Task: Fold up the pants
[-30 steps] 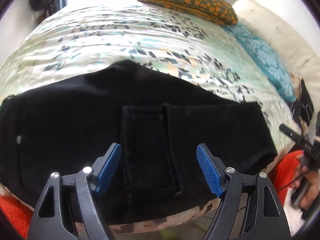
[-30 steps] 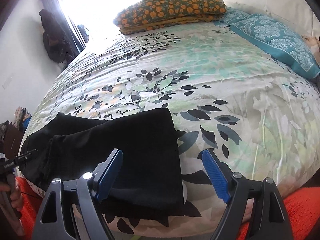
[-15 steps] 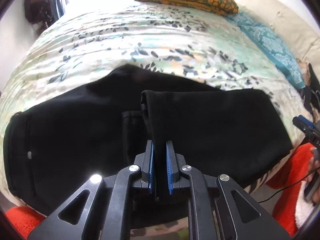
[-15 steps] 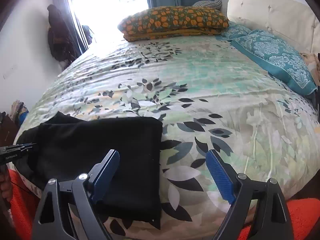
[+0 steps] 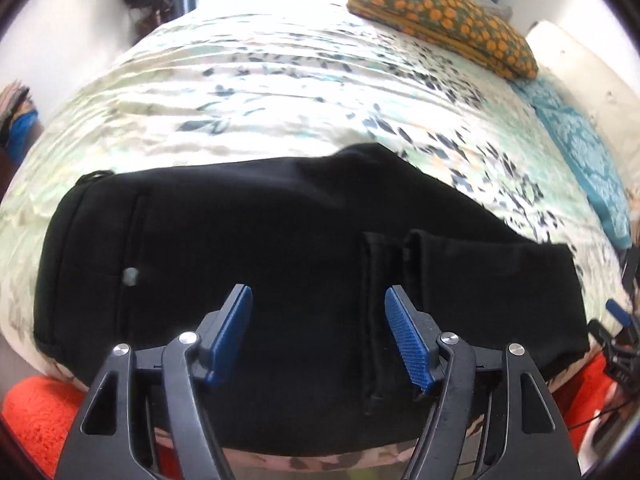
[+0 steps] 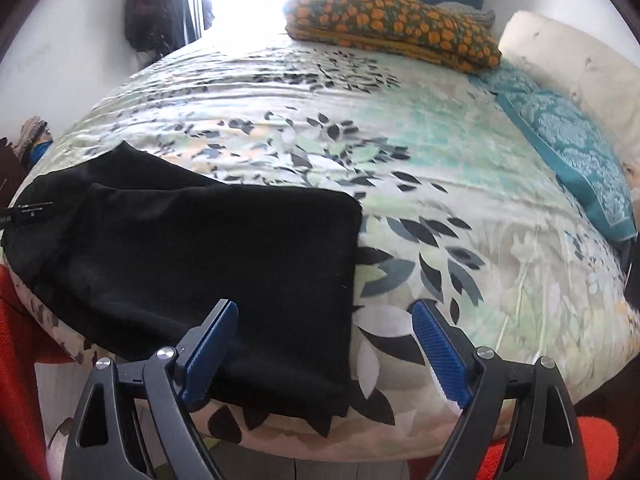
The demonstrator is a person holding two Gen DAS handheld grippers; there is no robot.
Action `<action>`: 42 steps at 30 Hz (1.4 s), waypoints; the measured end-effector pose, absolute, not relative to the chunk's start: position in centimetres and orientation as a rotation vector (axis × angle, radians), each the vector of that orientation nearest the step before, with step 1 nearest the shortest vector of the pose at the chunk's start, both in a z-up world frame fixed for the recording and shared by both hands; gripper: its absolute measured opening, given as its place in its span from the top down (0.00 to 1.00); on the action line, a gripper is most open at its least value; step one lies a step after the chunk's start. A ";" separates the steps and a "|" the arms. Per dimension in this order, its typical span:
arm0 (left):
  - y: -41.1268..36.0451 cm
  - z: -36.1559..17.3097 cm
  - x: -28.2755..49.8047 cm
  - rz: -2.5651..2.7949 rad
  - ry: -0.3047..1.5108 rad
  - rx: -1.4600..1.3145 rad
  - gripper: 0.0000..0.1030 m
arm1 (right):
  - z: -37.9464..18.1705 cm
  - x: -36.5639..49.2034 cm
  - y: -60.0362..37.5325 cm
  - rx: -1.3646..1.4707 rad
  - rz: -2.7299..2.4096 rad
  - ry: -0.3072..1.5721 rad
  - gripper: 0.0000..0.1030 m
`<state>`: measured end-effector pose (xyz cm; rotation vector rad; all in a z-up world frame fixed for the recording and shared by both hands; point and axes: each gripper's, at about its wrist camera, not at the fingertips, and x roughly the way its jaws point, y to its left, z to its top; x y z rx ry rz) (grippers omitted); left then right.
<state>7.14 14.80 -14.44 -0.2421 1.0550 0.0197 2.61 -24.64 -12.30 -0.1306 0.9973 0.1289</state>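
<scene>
Black pants [image 5: 248,248] lie flat on the bed near its front edge, the legs folded back over the body so the hems [image 5: 384,300] rest mid-garment. My left gripper [image 5: 320,332] is open and empty just above the pants, the hems by its right finger. In the right wrist view the folded right end of the pants [image 6: 224,256] lies left of centre. My right gripper [image 6: 324,352] is open and empty over that end's near right corner.
The bed has a leaf-patterned cover [image 6: 440,184]. An orange-dotted pillow [image 6: 392,28] and a teal pillow [image 6: 572,152] lie at the far and right sides. An orange rug [image 5: 36,416] lies on the floor below the bed's edge.
My left gripper, shut on the pant hems half a second ago, has opened and let them go; they lie flat again. The right gripper stayed open and shifted slightly.
</scene>
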 end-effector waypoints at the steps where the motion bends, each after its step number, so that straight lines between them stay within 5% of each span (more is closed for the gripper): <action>1: 16.2 -14.3 7.0 0.044 1.047 -0.281 0.31 | -12.1 2.6 -24.0 -0.135 0.155 0.984 0.14; 10: 26.3 -12.5 4.9 0.211 0.973 -0.494 0.25 | -13.1 3.0 -20.4 -0.252 0.238 0.981 0.14; 16: 29.3 -12.8 3.9 0.310 0.992 -0.372 0.24 | -13.3 4.6 -24.4 -0.016 0.161 1.031 0.14; 22: 37.3 -14.6 1.7 0.382 0.922 -0.680 0.16 | -13.7 4.7 -23.1 -0.017 0.218 1.052 0.14; 36: 37.7 -22.3 7.3 0.087 1.180 -0.632 0.00 | -14.3 1.6 -12.2 -0.295 0.490 1.034 0.14; 37: 37.5 -22.2 7.5 0.037 1.195 -0.649 0.12 | -14.3 1.4 -11.9 -0.308 0.495 1.032 0.14; 38: 37.2 -21.9 7.7 -0.032 1.195 -0.673 0.50 | -14.3 1.2 -11.6 -0.320 0.499 1.030 0.14; 39: 36.7 -21.7 7.9 -0.088 1.201 -0.696 0.62 | -14.3 1.1 -11.4 -0.331 0.503 1.027 0.14; 42: 35.9 -20.5 8.1 -0.060 1.210 -0.616 0.76 | -14.2 0.8 -11.0 -0.349 0.513 1.019 0.14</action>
